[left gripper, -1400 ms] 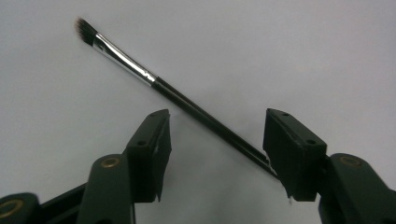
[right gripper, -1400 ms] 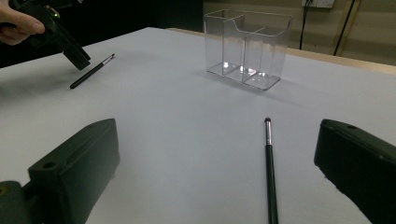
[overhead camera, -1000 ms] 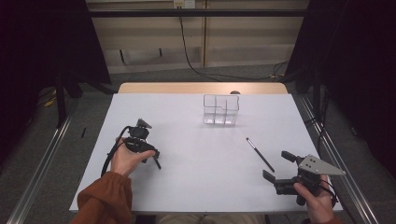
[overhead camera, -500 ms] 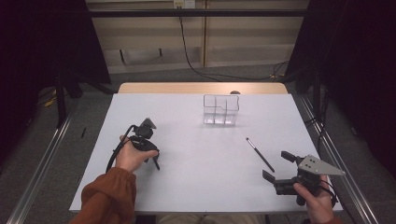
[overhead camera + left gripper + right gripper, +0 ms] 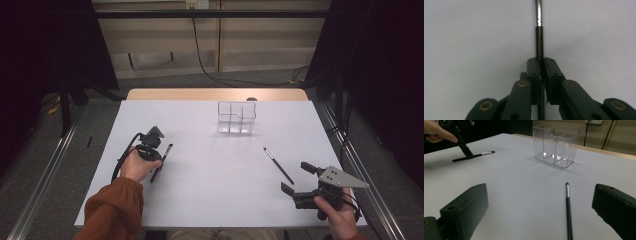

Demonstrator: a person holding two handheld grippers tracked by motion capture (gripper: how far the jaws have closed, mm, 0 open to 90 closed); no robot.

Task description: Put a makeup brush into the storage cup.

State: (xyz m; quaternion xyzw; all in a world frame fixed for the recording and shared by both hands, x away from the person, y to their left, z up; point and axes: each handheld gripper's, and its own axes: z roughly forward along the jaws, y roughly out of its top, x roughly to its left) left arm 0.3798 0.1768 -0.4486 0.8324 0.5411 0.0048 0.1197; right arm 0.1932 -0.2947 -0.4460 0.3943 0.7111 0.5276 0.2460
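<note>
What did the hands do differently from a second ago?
The left tool has just been closing its jaws, and now they pinch the thin black brush lying on the white table. The left hand shifted only a little. The right tool stayed open and in place, the second brush kept lying in front of it, and the clear holder did not move.

The left gripper [image 5: 541, 72] now sits closed on the black brush [image 5: 539, 42] lying between its jaws, having just been closing.
</note>
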